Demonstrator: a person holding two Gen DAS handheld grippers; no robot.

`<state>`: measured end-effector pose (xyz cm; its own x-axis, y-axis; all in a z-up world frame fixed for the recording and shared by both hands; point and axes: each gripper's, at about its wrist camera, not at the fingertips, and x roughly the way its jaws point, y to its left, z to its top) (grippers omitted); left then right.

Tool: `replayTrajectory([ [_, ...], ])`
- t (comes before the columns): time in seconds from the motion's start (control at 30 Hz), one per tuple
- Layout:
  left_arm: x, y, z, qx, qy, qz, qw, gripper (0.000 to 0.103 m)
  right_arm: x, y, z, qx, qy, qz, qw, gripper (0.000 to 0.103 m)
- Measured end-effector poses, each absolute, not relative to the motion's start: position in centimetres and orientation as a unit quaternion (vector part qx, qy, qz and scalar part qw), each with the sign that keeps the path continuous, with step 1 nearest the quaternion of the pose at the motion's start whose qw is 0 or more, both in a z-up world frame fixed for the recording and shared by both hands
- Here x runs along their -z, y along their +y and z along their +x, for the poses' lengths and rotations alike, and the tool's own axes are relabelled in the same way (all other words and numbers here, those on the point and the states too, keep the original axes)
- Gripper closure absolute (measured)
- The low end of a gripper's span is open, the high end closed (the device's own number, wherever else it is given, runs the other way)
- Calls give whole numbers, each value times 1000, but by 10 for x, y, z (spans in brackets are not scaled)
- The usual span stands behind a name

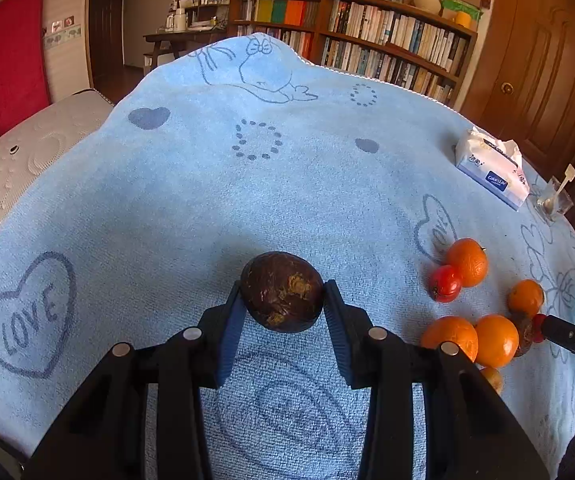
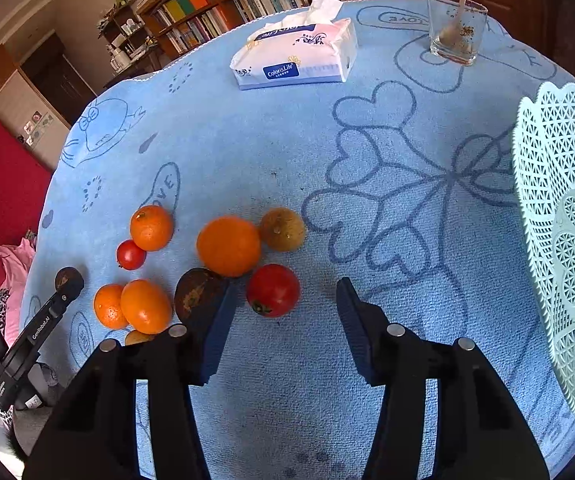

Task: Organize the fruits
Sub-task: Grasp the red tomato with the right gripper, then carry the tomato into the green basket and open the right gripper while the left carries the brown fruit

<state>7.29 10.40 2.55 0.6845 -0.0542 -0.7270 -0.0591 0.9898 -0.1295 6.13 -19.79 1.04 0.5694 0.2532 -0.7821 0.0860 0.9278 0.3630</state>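
Bright daylight, even on the cloth; soft short shadows under the fruit. Strong fisheye bend w/ dark vignette at corners, shelf curved at edge. Focus sharp mid-frame, slight softness far back; small glare on the glass and gripper bolts.

This is a lived-in home, a room serving as both bedroom and study. A long wooden bookcase crammed with books, with more stacked on top, lines the far wall beside a panelled wooden door. A bare quilted mattress lies to the left below a red wall panel. The tabletop is covered with a blue cartoon-printed towel, carrying a soft pack of tissues and a drinking glass.
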Motion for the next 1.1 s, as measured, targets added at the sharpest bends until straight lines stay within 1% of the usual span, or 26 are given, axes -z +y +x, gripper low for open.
replayTrajectory([
  [0.1,-25,104,73,-2,397,-72,915,63,-7,-200,64,-51,460,192,866,55],
  [0.17,-25,104,72,0,399,-74,914,63,-8,-198,64,-57,460,192,865,64],
  [0.2,-25,103,72,0,398,-75,914,63,-8,-197,64,-63,461,192,864,71],
  [0.23,-26,104,71,0,398,-74,914,63,-7,-195,64,-70,462,192,863,74],
  [0.43,-30,106,70,8,397,-84,914,63,-13,-188,54,-78,450,172,873,74],
  [0.67,-40,103,63,12,387,-83,918,63,-44,-203,24,-68,398,162,900,74],
  [0.9,-48,85,52,28,379,-79,922,63,-66,-250,-8,-24,356,177,917,74],
  [1.1,-57,57,46,53,375,-65,923,63,-67,-301,-31,34,343,197,918,74],
])
